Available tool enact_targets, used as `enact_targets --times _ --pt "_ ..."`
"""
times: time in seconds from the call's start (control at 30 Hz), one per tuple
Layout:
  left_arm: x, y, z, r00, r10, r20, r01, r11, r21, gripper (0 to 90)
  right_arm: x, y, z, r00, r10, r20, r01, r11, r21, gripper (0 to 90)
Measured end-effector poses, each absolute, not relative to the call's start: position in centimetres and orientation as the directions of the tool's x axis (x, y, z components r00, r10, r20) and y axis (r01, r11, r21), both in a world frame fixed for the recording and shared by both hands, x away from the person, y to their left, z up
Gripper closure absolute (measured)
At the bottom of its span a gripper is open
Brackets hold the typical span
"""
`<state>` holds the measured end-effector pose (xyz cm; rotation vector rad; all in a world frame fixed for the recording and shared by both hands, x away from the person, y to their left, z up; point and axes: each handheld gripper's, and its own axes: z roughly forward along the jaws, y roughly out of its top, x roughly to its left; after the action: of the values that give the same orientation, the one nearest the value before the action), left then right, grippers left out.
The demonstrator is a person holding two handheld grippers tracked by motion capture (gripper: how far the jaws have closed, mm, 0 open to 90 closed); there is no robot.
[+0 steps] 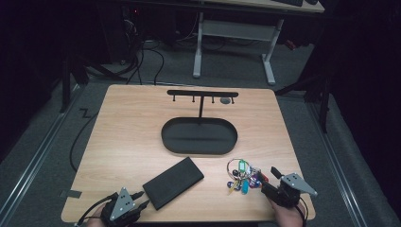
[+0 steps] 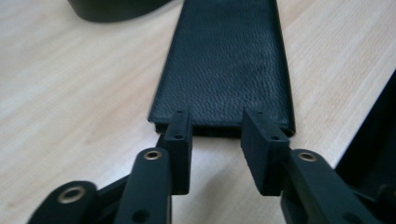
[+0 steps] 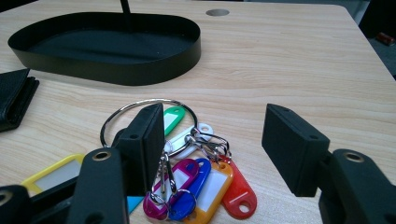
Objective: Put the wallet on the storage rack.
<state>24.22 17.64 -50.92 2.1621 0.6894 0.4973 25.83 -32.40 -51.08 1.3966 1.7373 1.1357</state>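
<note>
A black leather wallet (image 1: 173,182) lies flat near the table's front edge. My left gripper (image 1: 142,201) is open, its tips at the wallet's near end (image 2: 224,84) with nothing between the jaws. A metal key ring with several coloured tags (image 1: 241,175) lies at the front right. My right gripper (image 1: 269,178) stands open just right of it; the left jaw covers part of the ring (image 3: 187,140), and nothing is held. A black oval tray (image 1: 170,137) with an upright hook stand (image 1: 202,93) sits mid-table.
The tray's wall (image 3: 116,70) lies beyond the key ring in the right gripper view. A small grey round disc (image 1: 225,100) is set in the tabletop behind the stand. Bare wood (image 1: 127,123) spreads left of the tray. A white desk frame (image 1: 231,42) stands beyond the table.
</note>
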Motion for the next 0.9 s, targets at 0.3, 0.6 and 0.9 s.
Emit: enact_targets --times 0.3,0.6,0.9 --pt "23.6 15.0 -50.8 0.817 0.514 0.26 0.163 -0.638 0.752 48.5 26.0 -32.6 -51.2 -0.244 0.969 0.042 0.435 0.07 0.898 39.3" --pt "24.6 10.3 -50.9 0.854 0.396 0.336 0.06 -0.718 0.693 45.9 26.3 -32.3 -51.3 -0.254 0.966 0.048 0.437 0.07 0.897 39.0" --pt "24.0 9.8 -52.9 0.805 0.405 0.433 0.037 -0.763 0.645 50.3 26.5 -32.3 -51.5 -0.257 0.965 0.051 0.448 0.072 0.891 38.7"
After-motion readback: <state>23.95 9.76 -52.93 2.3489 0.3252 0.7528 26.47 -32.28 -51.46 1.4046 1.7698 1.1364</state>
